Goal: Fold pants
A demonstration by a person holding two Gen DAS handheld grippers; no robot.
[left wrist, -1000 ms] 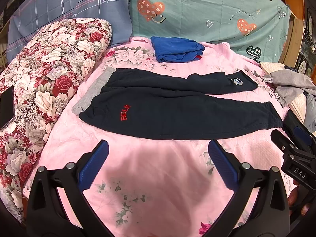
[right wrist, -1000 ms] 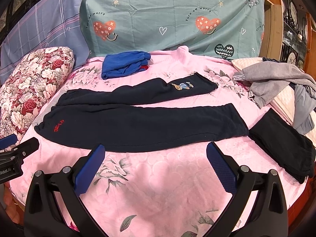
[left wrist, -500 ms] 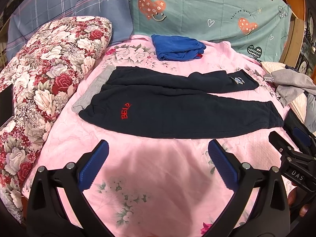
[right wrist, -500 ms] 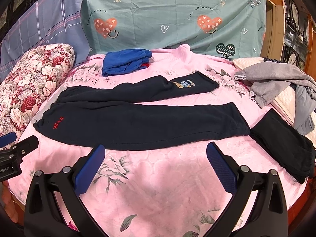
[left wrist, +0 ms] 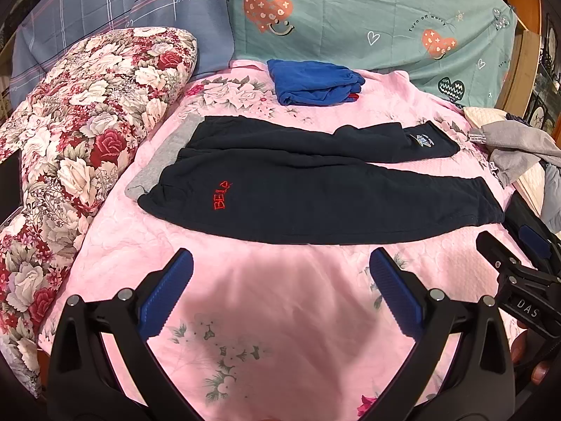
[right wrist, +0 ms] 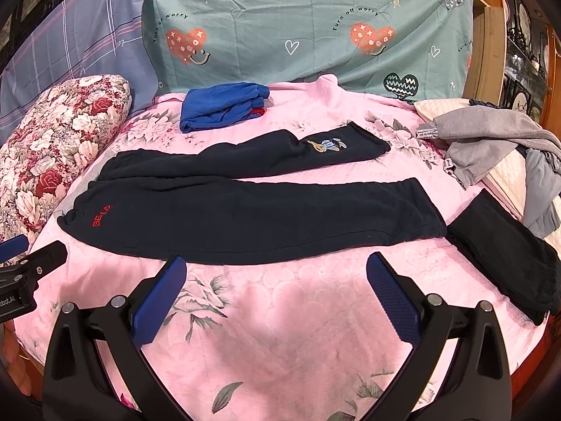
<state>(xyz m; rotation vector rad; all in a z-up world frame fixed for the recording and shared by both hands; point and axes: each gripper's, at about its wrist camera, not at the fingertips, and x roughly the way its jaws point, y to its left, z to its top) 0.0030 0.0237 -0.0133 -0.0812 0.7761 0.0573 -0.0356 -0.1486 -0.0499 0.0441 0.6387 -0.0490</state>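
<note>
- The pants point(left wrist: 315, 193), dark navy, are lying flat across the pink bed point(left wrist: 280, 315), waist toward the floral pillow point(left wrist: 80, 147) on the left, cuffs pointing right.
- The two legs are lying side by side, the far one ending short of the near one and showing a small cartoon patch point(right wrist: 328, 144) near its cuff.
- Red stitched lettering point(left wrist: 221, 194) is showing on the near leg close to the waist, and a grey strip point(left wrist: 164, 156) is peeking out just beside the waistband.
- The left tool point(left wrist: 280, 291) is hovering over bare pink sheet in front of the pants, its blue pads point(left wrist: 168, 291) spread wide and gripping nothing.
- The right tool point(right wrist: 277, 294) is likewise hanging over the sheet near the front edge of the near leg, pads apart and empty.
- In the left view the right tool is showing at the right edge point(left wrist: 519, 280); in the right view the left tool is showing at the left edge point(right wrist: 24, 273).
- Neither tool is touching the pants.
- A folded blue garment point(left wrist: 315, 82) is sitting behind the pants, near the teal sheet point(left wrist: 368, 17) with hearts that is hanging at the back.
- A folded black garment point(right wrist: 505, 256) is lying just beside the near cuff on the right.
- Grey clothes point(right wrist: 491, 140) are lying in a heap further right, over a cream quilt point(right wrist: 512, 172).
</note>
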